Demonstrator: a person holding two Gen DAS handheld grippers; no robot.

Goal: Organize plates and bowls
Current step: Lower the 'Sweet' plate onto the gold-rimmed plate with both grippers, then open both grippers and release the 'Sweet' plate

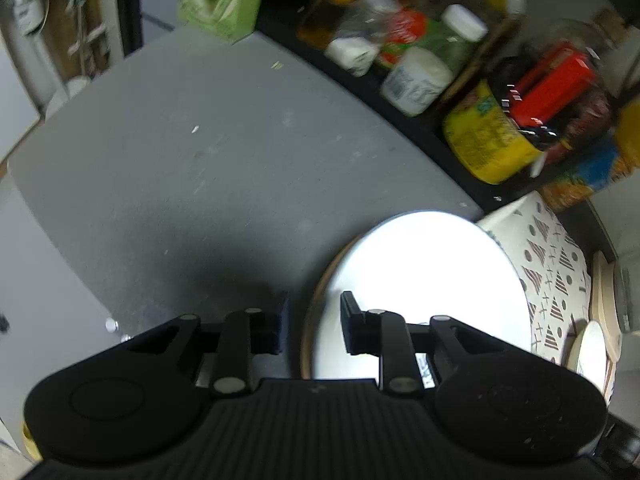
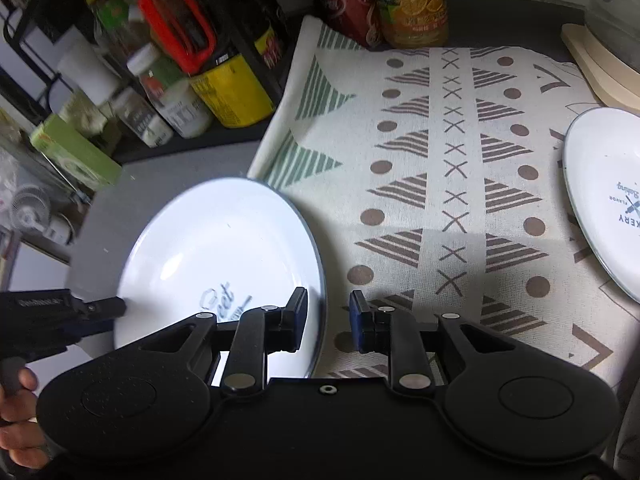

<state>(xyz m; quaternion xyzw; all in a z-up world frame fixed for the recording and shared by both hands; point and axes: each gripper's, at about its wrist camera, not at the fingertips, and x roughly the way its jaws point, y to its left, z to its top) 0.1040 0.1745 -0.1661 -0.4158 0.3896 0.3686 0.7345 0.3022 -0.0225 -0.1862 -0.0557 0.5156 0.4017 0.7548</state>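
Right tongs (image 2: pixel 328 318) angled down, parted astride the white plate (image 2: pixel 208 248) rim; left tongs (image 1: pixel 313 326) likewise, seemingly released

A large white plate (image 2: pixel 216 256) with a thin dark rim and blue lettering near its lower edge lies flat at lower left of the right wrist view, mostly on the grey counter, its right edge at the border of the patterned cloth. In the left wrist view the same plate (image 1: pixel 420 280) glares bright white at lower right. A second white plate (image 2: pixel 608 196), printed with a blue bakery-style logo, rests on the cloth at the right edge of the frame, well apart from the first.
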